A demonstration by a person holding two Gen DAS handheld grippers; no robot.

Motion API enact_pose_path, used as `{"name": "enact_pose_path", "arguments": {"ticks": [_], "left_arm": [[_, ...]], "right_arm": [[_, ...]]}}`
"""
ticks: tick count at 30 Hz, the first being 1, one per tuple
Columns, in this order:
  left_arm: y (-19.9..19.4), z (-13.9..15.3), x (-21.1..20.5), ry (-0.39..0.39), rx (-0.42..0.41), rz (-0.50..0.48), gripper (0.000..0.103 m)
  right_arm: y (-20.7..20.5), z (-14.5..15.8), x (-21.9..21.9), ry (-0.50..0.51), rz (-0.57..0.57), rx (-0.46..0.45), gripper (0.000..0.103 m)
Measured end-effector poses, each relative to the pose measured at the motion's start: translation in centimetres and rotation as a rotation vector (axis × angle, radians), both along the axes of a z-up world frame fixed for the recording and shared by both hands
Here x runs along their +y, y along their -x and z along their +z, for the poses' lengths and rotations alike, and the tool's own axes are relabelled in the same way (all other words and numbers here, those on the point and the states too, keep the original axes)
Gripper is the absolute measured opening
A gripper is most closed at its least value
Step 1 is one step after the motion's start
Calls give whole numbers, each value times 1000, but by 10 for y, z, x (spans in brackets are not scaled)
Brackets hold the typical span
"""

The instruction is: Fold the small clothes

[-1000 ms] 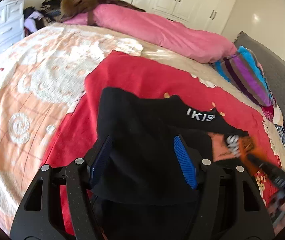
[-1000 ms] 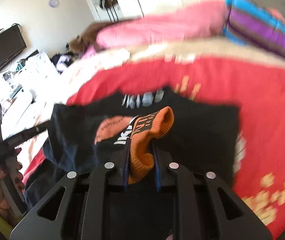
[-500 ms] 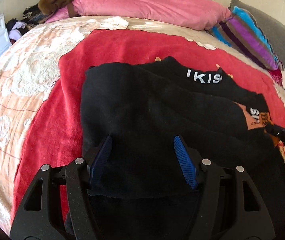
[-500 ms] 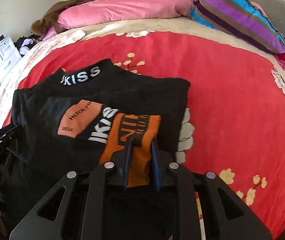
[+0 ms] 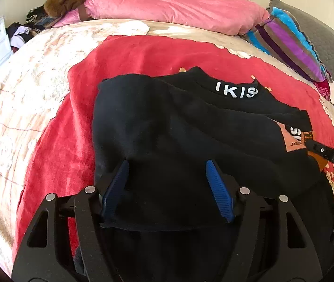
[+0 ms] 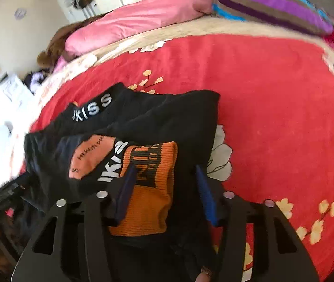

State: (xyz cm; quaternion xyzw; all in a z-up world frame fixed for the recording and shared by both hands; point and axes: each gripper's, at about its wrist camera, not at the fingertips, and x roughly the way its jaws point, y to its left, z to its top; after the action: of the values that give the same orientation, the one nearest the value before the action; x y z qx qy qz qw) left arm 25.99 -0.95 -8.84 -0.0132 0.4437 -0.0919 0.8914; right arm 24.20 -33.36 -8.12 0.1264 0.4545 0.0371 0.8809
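- Sweater [image 5: 190, 141], black with white "KISS" lettering at the neck, lies spread on the red blanket [image 5: 143, 54] that covers the bed, with its orange cuff [image 6: 150, 188] laid across the body near the orange chest patch [image 6: 91, 157].
- Half a second ago the right tongs [image 6: 165, 192] were pinched tight on that cuff; now their blue pads stand wide apart with the cuff lying loose between them. The sleeve has been let go on top of the body.
- A second ago the cuff was up in the air over the sweater; it now rests flat, so I judge this sleeve fold to be done.
- Left tongs [image 5: 167, 188] have stayed wide through all three moments, hovering over the near part of the sweater and gripping nothing.
- For the task this means both tongs are free, and the next fold likely needs a fresh grip on another edge.
- Right view alone shows the cuff, its black lettering and the whole patch; it is blurred at its left edge, so that side of the sweater is hard to read there.
- Left view alone shows the sweater's left side lying smooth, the pink pillow [image 5: 178, 11] and striped pillow [image 5: 289, 44] at the head of the bed, and the other tongs reaching in low at the right edge, over the patch.
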Motion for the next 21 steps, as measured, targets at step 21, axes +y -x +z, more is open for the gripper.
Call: {"name": "enact_pose_path", "arguments": {"ticks": [21], "left_arm": [[0,6,-4,10,-21,-4,62]], "right_arm": [[6,21,31,268,98,-123,12]]}}
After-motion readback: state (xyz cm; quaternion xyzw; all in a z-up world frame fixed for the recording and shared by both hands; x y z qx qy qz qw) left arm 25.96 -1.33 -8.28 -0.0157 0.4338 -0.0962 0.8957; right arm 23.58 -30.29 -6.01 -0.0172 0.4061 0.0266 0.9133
